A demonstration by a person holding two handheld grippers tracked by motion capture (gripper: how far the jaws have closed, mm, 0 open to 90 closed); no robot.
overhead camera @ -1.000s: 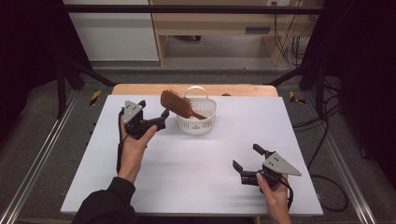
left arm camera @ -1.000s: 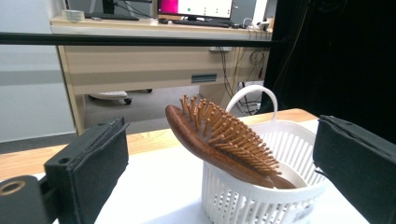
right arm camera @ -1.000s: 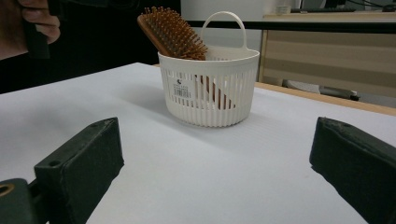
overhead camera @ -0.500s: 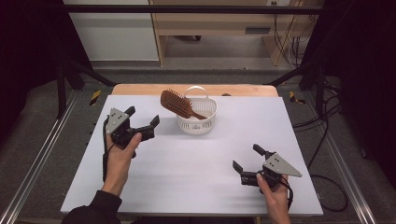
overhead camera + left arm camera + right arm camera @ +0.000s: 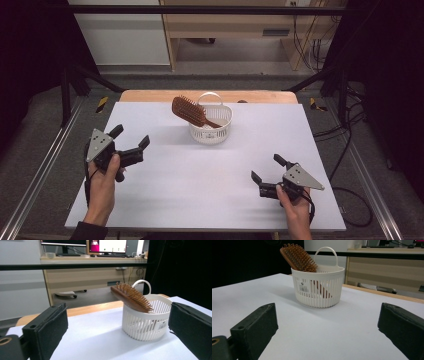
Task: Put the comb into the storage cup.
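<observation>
A wooden hairbrush (image 5: pixel 189 110) leans in a white basket (image 5: pixel 212 131), head tilted toward the left hand-held gripper (image 5: pixel 131 143), which is nearer. Both hand-held grippers, including the right (image 5: pixel 265 172), are released and empty.

wooden hairbrush (image 5: pixel 189 110), white slatted plastic basket (image 5: pixel 212 133), matt table (image 5: pixel 200 185)

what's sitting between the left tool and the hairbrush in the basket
Nothing visible. Bare white table lies between the open left tool and the basket holding the hairbrush.
</observation>
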